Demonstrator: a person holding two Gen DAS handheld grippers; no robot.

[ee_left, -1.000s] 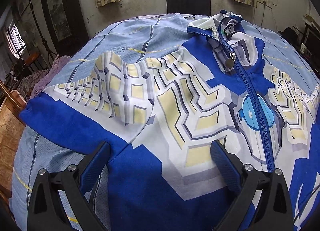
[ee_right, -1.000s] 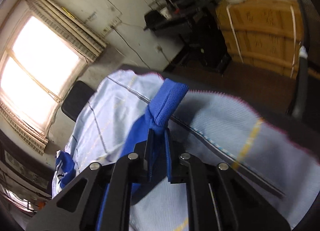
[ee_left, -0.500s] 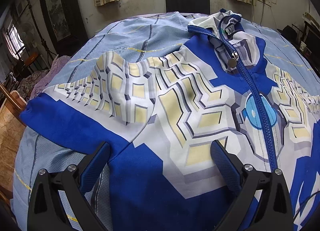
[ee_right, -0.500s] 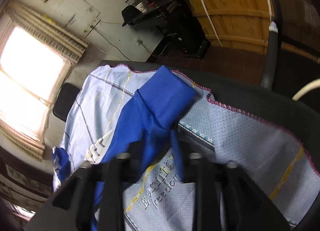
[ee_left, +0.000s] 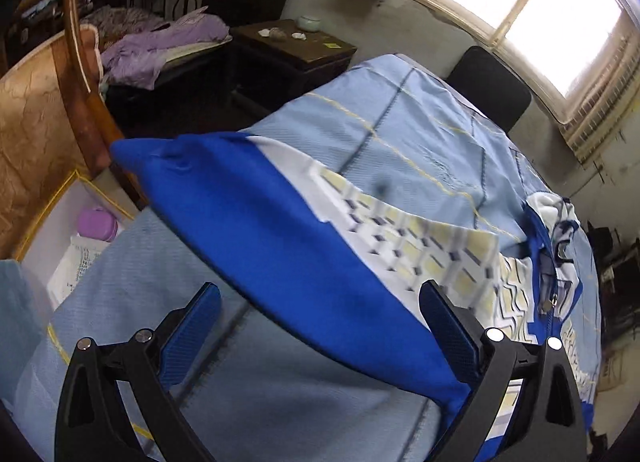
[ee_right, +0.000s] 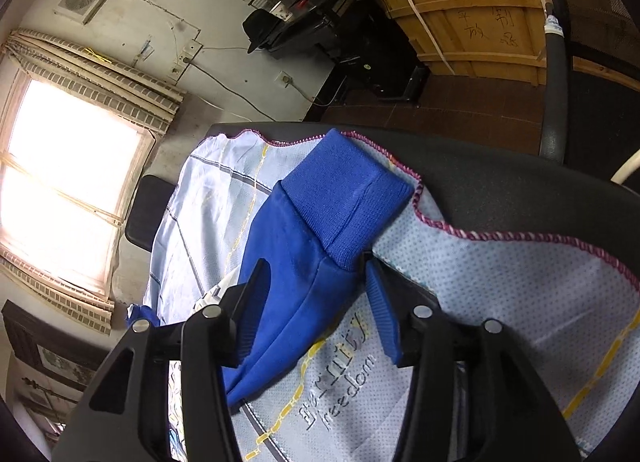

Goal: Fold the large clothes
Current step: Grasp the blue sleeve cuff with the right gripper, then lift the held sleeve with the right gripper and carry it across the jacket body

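Place: a lived-in room at home, where I work over a bed or table under a pale blue checked sheet (ee_left: 420, 130).
Light: a curtained window (ee_left: 532, 6) behind a dark chair back (ee_left: 488, 90).
Furniture: a dark wooden side table (ee_left: 292, 46) with small dishes, beside a carved wooden chair (ee_left: 80, 74).
Clutter: lilac bedding (ee_left: 160, 42) heaped nearby; in my right view, a wooden crate (ee_right: 472, 10) and black shelving (ee_right: 320, 2).
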